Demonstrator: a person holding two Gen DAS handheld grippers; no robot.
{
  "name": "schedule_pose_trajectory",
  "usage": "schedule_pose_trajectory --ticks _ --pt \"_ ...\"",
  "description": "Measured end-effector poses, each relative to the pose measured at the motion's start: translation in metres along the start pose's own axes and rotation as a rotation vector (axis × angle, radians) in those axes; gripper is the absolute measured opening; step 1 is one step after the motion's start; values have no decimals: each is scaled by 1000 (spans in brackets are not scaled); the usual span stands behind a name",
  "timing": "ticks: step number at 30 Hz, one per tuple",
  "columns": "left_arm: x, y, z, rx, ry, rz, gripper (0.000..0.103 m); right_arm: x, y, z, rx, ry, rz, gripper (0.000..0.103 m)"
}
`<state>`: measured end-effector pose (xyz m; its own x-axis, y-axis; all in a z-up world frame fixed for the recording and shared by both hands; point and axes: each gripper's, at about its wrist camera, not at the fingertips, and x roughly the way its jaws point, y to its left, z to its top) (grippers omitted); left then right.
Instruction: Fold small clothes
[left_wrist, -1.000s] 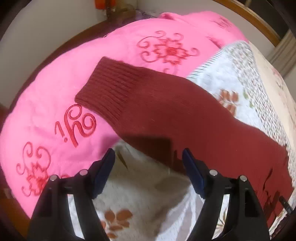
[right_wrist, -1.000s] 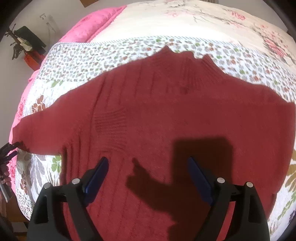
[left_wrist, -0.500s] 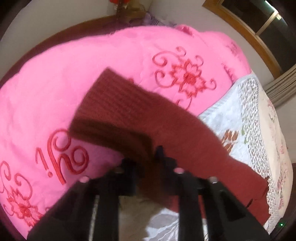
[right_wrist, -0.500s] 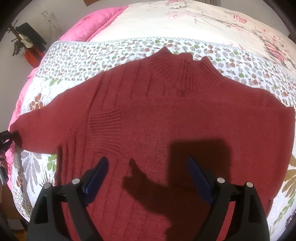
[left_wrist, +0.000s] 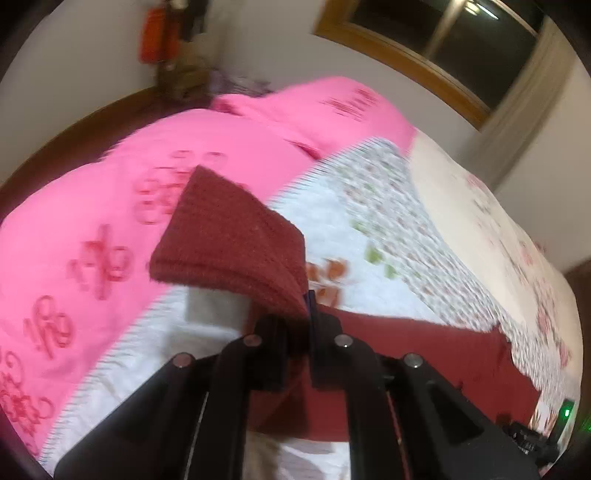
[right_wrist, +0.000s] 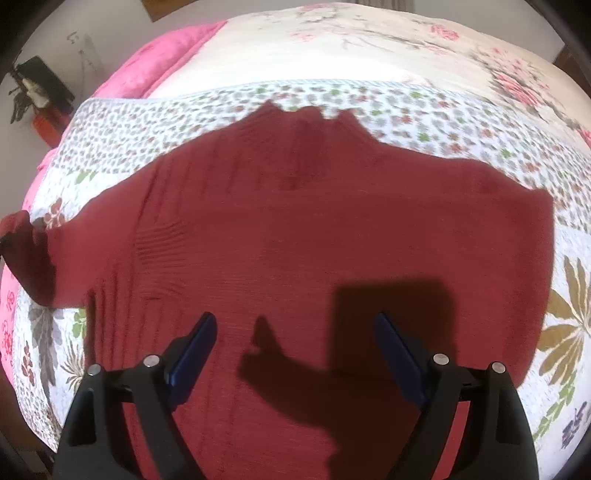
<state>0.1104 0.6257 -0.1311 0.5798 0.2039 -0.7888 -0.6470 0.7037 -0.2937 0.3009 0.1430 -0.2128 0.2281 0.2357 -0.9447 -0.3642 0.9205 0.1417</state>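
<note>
Left tool (left_wrist: 301, 325) pinches, apparently lifting, the sweater sleeve (left_wrist: 236, 240); right tool (right_wrist: 295, 354) gapes.

Dark red knit sweater (right_wrist: 314, 240) spread flat on floral quilt (right_wrist: 424, 122), front up, ribbed collar (right_wrist: 310, 118) at far edge. Body smooth, vertical rib lines down one side. One sleeve (right_wrist: 517, 236) lies folded in along body edge. Other sleeve (left_wrist: 236, 236) lifted off bed, ribbed cuff end raised and curling over, pinched in left gripper (left_wrist: 308, 321), hanging above pink quilt (left_wrist: 92, 221).
</note>
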Motion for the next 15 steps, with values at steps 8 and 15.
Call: schedule_pose_trajectory --ticks 8,15 --pt "27 -99 -38 170 68 -151 5 -4 -34 -7 39 -5 -32 87" --pt "49 -179 -73 247 132 -274 5 -5 -59 -15 75 -8 -35 87"
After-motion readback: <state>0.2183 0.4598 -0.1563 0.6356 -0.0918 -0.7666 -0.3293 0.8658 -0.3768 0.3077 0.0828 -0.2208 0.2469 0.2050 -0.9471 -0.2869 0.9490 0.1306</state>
